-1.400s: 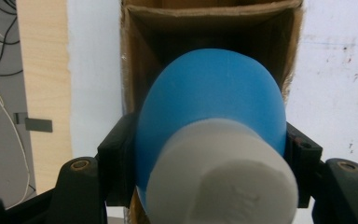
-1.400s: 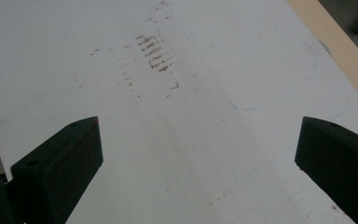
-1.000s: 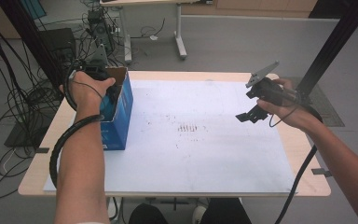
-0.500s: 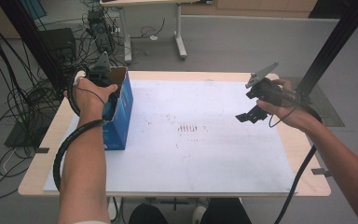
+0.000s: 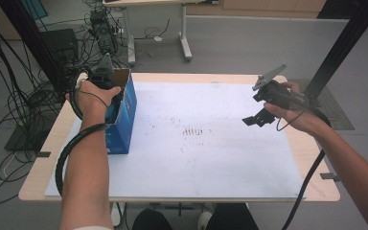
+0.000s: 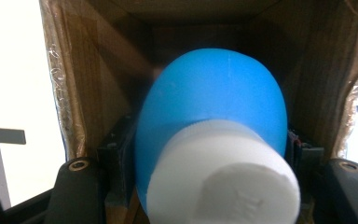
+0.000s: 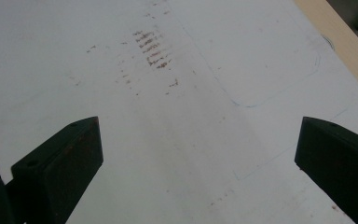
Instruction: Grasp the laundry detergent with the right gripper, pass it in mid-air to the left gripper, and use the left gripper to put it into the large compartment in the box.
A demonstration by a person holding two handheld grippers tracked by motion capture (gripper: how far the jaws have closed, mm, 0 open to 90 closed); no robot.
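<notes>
A blue bottle [image 6: 214, 102] with a white cap [image 6: 223, 172] points cap-first at the left gripper view's camera, inside a brown cardboard box interior [image 6: 98, 70]. My left gripper [image 6: 209, 156] is shut on the bottle, one jaw at each side. From above, the box [image 5: 124, 117] is blue outside and stands open-topped at the table's left, with my left hand and gripper [image 5: 109, 91] reaching into its top. My right gripper [image 5: 255, 120] hovers open over the sheet's right part, its jaws [image 7: 196, 158] wide apart with nothing between them.
A white sheet [image 5: 196, 163] with small brown marks [image 5: 194, 130] covers most of the wooden table [image 5: 316, 158]. Cables, black frame posts [image 5: 335, 52] and another desk's legs [image 5: 184, 33] stand beyond the far edge.
My left hand has shifted slightly at the box's opening, and the gripper's grey plate now shows above it. The right hand has stayed put.
</notes>
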